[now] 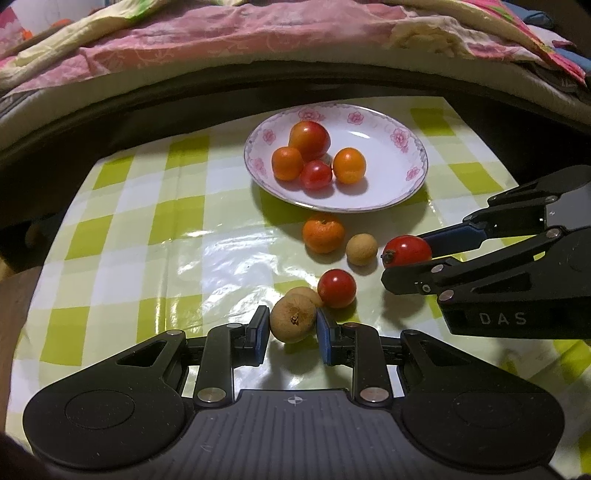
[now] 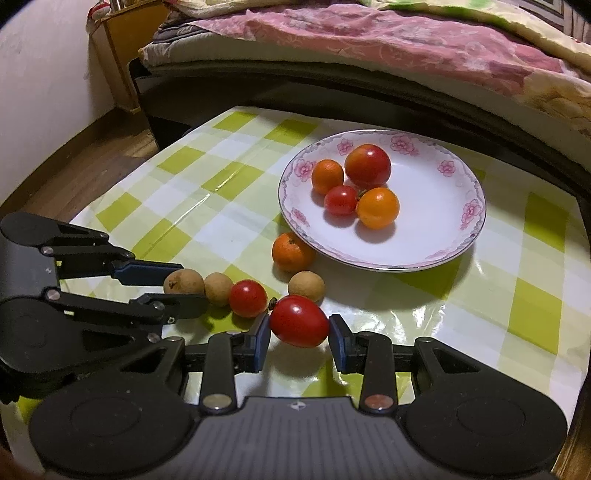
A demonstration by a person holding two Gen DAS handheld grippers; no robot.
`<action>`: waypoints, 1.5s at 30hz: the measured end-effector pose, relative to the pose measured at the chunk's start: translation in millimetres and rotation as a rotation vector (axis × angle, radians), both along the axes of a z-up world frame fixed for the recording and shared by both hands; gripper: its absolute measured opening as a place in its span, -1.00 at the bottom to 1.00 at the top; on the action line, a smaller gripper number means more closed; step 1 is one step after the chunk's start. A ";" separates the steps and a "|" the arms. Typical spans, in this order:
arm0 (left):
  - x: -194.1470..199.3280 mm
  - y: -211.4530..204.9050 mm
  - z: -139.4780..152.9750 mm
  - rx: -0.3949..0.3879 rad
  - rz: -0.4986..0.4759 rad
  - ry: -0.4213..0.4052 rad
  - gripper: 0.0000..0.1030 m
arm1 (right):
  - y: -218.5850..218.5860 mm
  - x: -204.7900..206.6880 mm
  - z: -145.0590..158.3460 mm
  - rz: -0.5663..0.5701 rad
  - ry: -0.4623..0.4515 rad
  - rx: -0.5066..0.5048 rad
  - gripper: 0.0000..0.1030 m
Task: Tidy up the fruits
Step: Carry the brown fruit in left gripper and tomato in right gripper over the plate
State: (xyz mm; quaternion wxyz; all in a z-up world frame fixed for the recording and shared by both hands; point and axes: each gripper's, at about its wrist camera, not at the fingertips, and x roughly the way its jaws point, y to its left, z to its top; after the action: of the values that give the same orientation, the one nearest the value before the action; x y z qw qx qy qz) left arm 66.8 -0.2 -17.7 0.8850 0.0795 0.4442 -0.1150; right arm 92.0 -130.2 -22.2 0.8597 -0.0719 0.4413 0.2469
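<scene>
A white flowered plate point(image 1: 384, 177) point(image 2: 436, 236) holds several tomatoes and oranges. My left gripper point(image 1: 291, 326) point(image 2: 184, 291) is shut on a tan longan point(image 1: 293, 319) point(image 2: 183, 282) at table level. My right gripper point(image 2: 299, 326) point(image 1: 410, 258) is shut on a red tomato point(image 2: 299, 320) point(image 1: 406, 250). Loose on the cloth lie an orange point(image 1: 323, 232) point(image 2: 292, 252), a round longan point(image 1: 361, 249) point(image 2: 306, 285), a small tomato point(image 1: 337, 288) point(image 2: 248, 298) and another longan point(image 1: 304, 293) point(image 2: 218, 288).
The table has a green and white checked cloth point(image 1: 147, 229) point(image 2: 517, 295). A bed with pink bedding point(image 1: 221, 40) point(image 2: 369, 33) runs along the far side. A wooden cabinet point(image 2: 125, 48) stands at the far left by the wall.
</scene>
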 end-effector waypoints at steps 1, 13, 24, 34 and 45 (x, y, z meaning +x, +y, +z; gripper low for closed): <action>0.6 -0.9 0.5 -0.002 -0.001 -0.002 -0.33 | -0.5 -0.1 0.9 -0.002 -0.001 0.003 -0.28; 6.0 -7.4 4.9 -0.019 -0.007 -0.008 -0.33 | -9.2 2.2 7.8 -0.029 -0.013 0.015 -0.28; 21.5 -15.0 16.5 -0.054 0.006 -0.044 -0.32 | -18.8 14.9 16.5 -0.074 -0.041 0.025 -0.28; 41.5 -25.7 23.5 -0.064 0.019 -0.073 -0.33 | -25.4 26.1 20.1 -0.108 -0.057 0.023 -0.28; 53.6 -28.7 23.7 -0.068 0.028 -0.076 -0.35 | -29.2 40.3 21.7 -0.126 -0.064 0.021 -0.28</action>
State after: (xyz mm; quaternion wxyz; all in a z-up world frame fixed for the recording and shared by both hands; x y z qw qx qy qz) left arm 120.4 -28.9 6.1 0.9049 0.0474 0.4071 -0.1145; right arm 132.3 -159.5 -0.6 0.8880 -0.0430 0.4146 0.1943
